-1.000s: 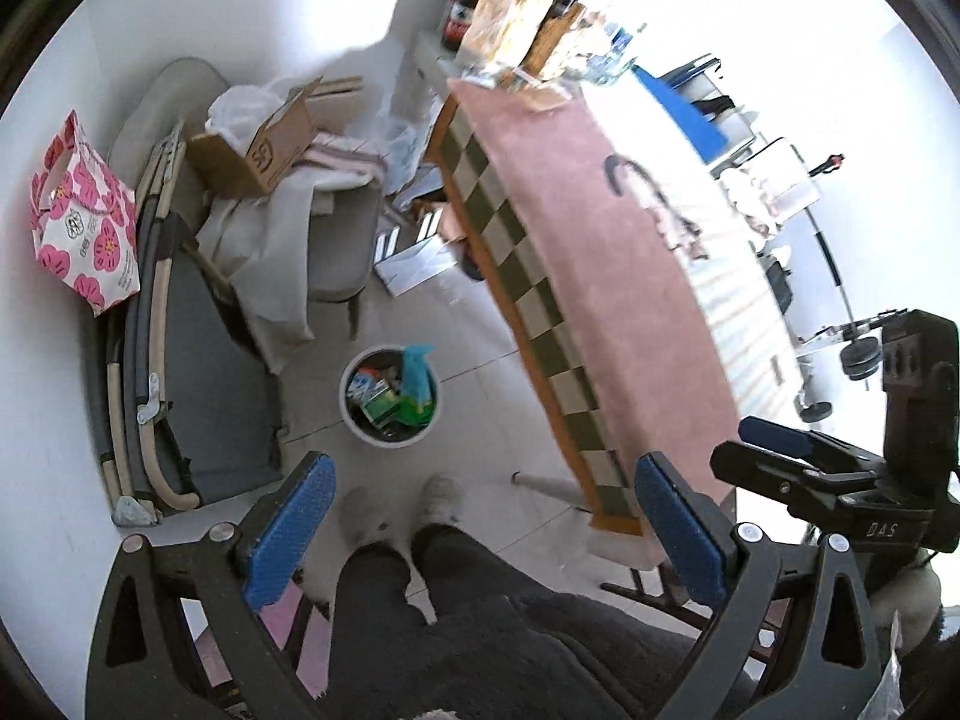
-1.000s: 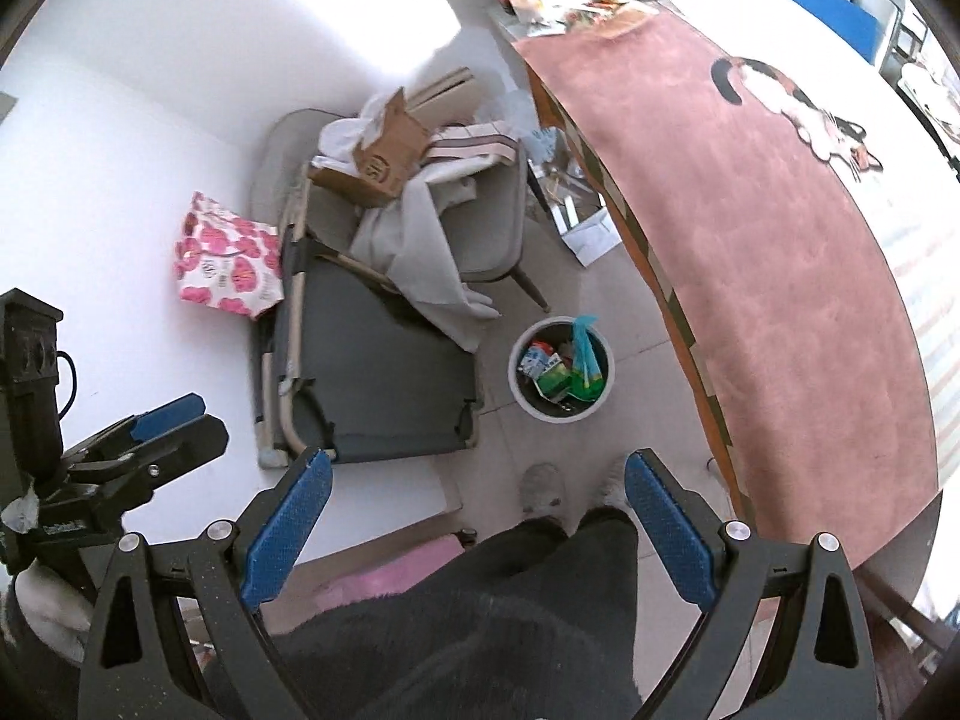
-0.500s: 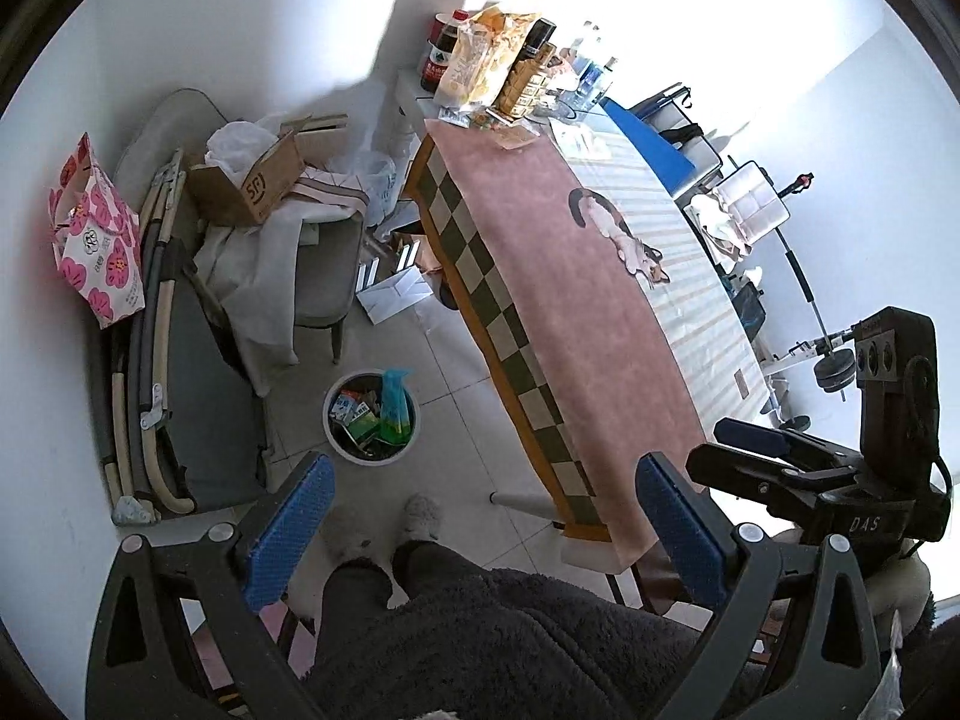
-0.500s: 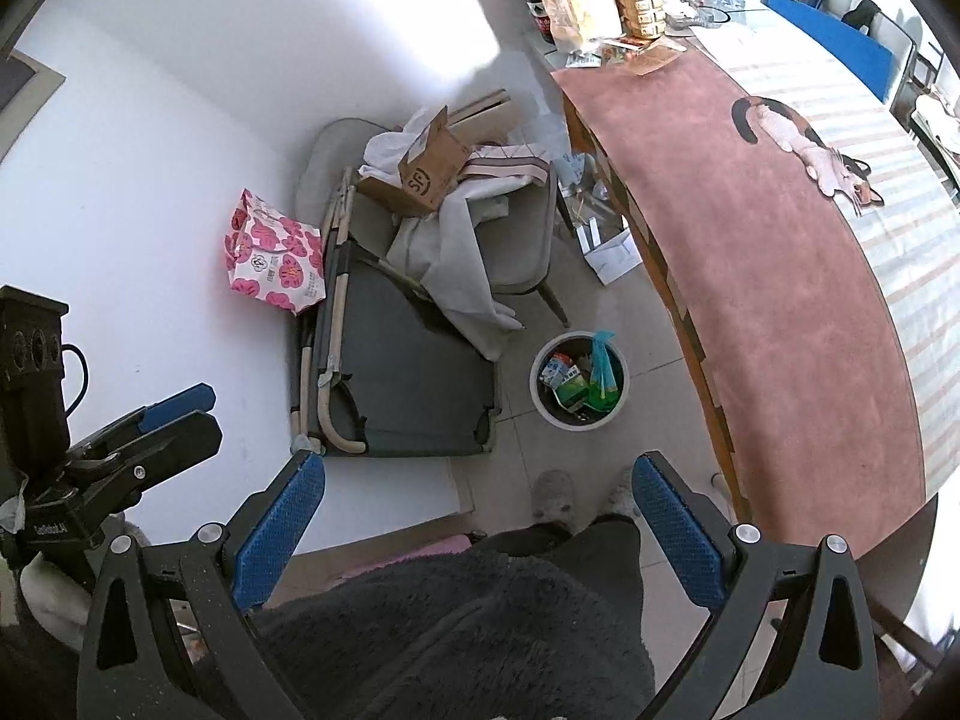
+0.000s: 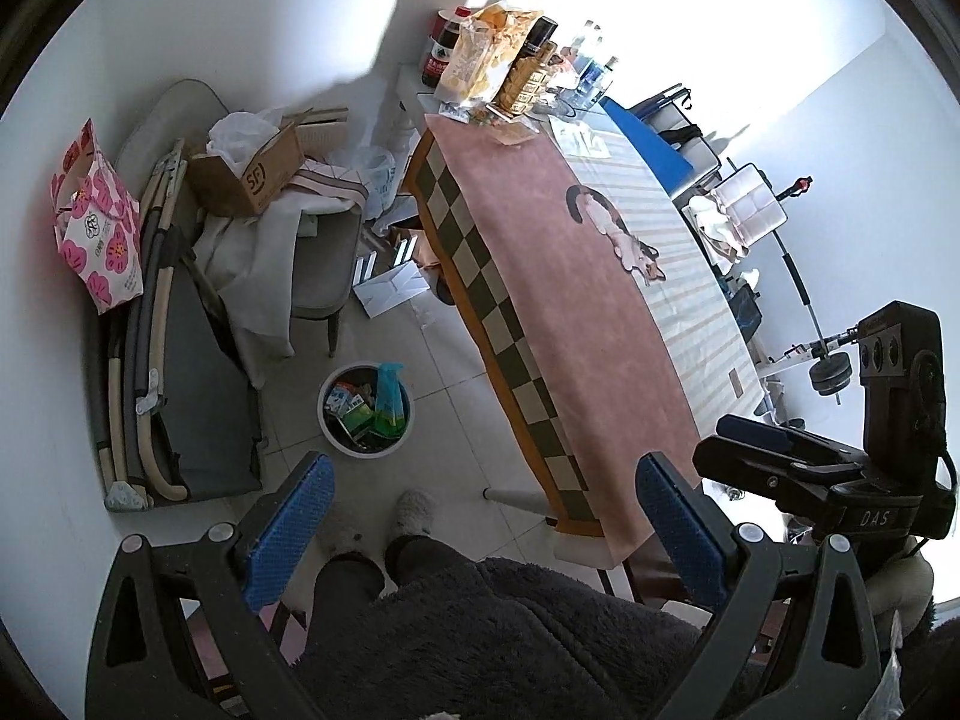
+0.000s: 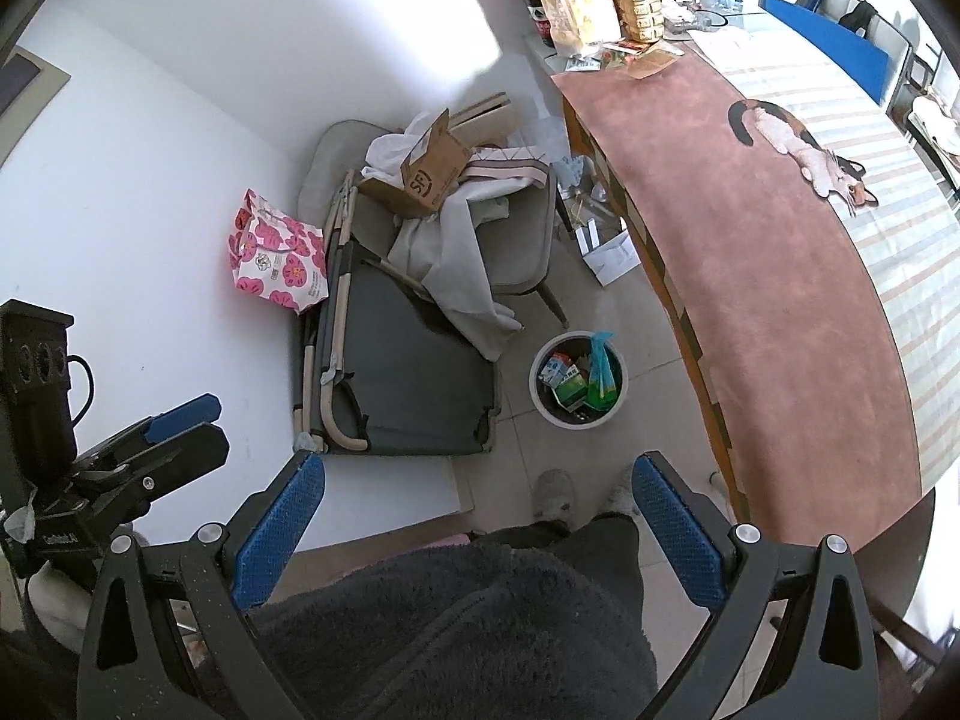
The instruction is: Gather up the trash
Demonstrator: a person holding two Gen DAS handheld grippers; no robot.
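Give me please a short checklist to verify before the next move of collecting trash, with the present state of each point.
1. Left gripper is free to grasp: ok, jaws wide open, nothing between them.
2. Right gripper is free to grasp: ok, open and empty.
3. Trash bin is upright and reachable: ok, it stands on the floor between the chair and the table, in front of the person's slippers.
4. Bin has room: cannot tell, cartons and a blue-green bag already show near the rim.
5. Next trash is located: ok, wrappers lie at the far end of the table.
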